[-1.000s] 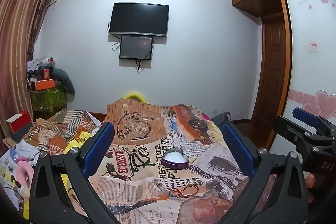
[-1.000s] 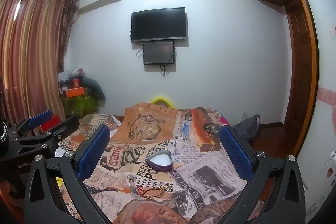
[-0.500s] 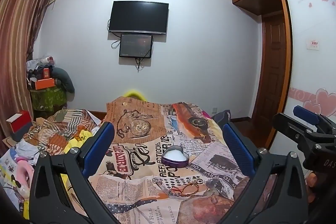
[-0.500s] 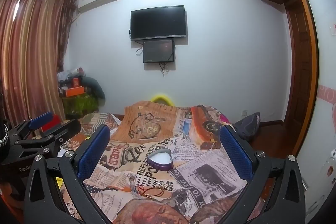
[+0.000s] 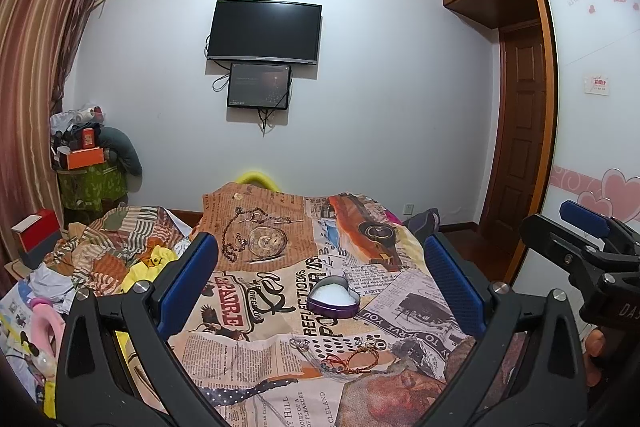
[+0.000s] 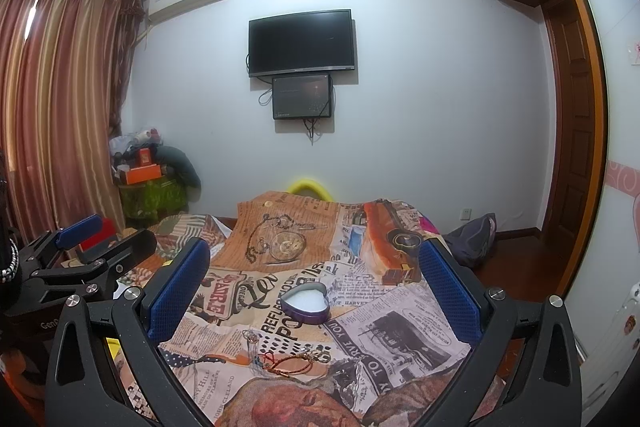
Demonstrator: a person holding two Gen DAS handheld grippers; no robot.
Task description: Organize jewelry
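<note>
A purple heart-shaped tin with a white lining sits open on the newspaper-print bedspread; it also shows in the right wrist view. Nearer to me lies a small heap of jewelry: a red-brown cord bracelet, beads and rings, seen in the right wrist view too. My left gripper is open and empty, held above the bed with tin and jewelry between its blue pads. My right gripper is open and empty, likewise above them. Each gripper shows at the edge of the other's view.
A crumpled striped blanket and clothes lie left on the bed. A TV hangs on the far wall. A cluttered green stand is at the left corner. A dark bag lies on the floor near the wooden door.
Both views have shifted slightly: the tin and jewelry sit a little lower and nearer in the frames. Both grippers stay open and nothing on the bed has moved.
</note>
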